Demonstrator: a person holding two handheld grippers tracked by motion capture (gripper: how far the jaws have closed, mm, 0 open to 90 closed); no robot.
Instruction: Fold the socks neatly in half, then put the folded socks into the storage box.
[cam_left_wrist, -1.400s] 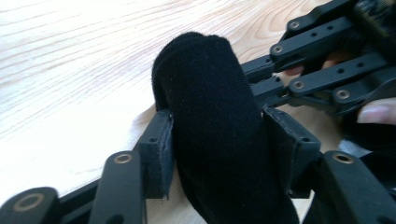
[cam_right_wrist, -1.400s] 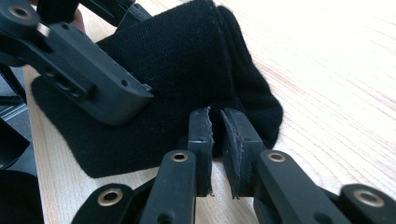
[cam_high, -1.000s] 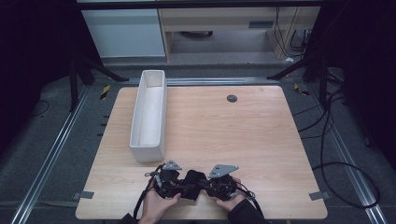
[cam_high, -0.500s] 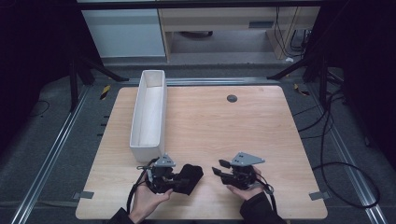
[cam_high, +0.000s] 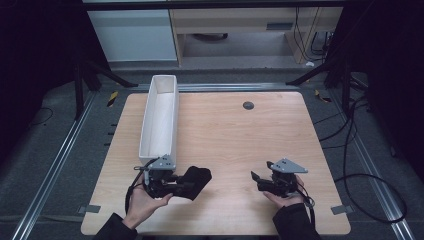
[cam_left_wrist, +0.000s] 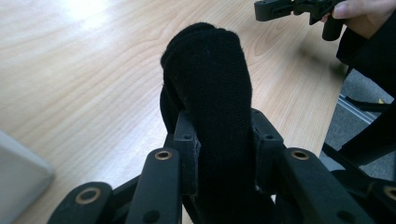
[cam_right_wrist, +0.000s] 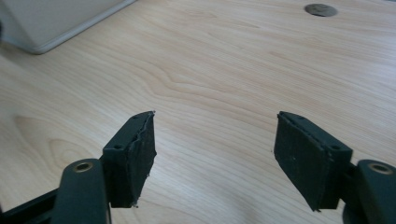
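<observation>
We see the left gripper (cam_high: 176, 184) clenched on a black cloth (cam_left_wrist: 210, 93); the right gripper (cam_right_wrist: 215, 158) gapes wide over bare desk (cam_high: 240, 135).

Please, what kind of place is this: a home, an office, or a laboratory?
Probably a laboratory or data-recording workspace. A light wooden table stands on grey carpet between metal floor rails, black stand legs and loose black cables surround it, and hand-held grippers are in use.
</observation>
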